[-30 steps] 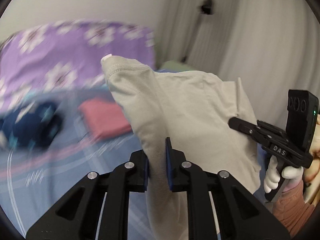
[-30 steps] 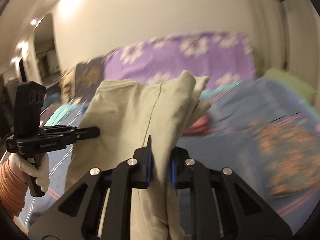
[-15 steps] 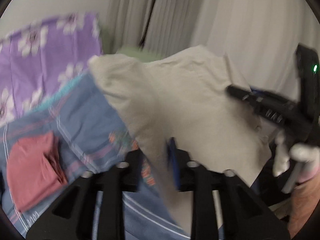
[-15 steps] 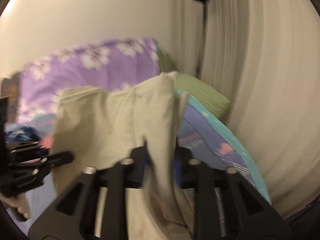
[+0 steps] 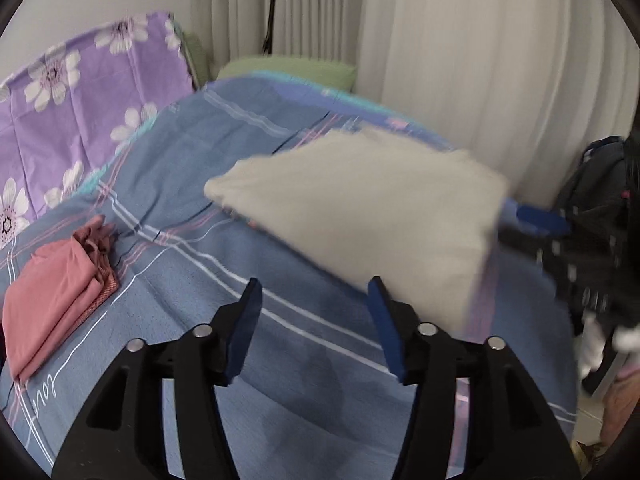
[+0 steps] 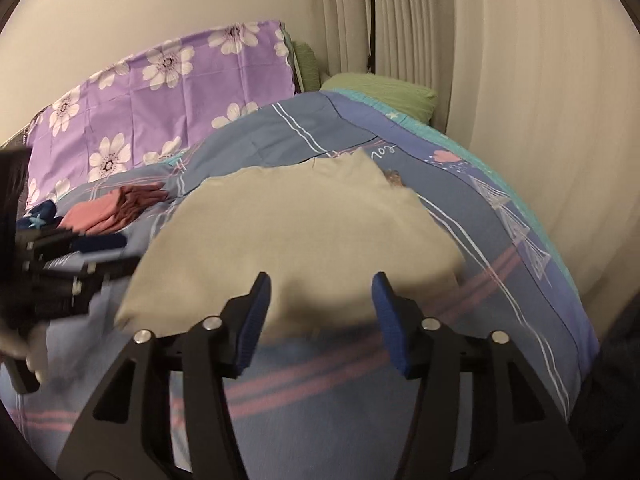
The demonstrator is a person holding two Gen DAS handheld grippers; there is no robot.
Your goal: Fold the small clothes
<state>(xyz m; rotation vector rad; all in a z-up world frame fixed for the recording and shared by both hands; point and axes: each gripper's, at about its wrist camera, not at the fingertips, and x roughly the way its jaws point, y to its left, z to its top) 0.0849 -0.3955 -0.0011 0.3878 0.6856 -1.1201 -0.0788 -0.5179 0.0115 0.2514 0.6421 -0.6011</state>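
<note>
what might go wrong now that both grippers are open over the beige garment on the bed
1. The beige cloth garment looks blurred, so it may not have settled; it could land rumpled on the blue striped bedsheet, spoiling the fold.
2. The left gripper and right gripper sit at its near edge and could snag it.
3. It lies close to the bed's right side and might slide off.

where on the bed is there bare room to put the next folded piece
Bare blue striped bedspread lies between the folded pink garment and the beige folded garment, and nearer than both. The far left is crowded: pink garment, dark blue clothing, purple floral cover.
</note>
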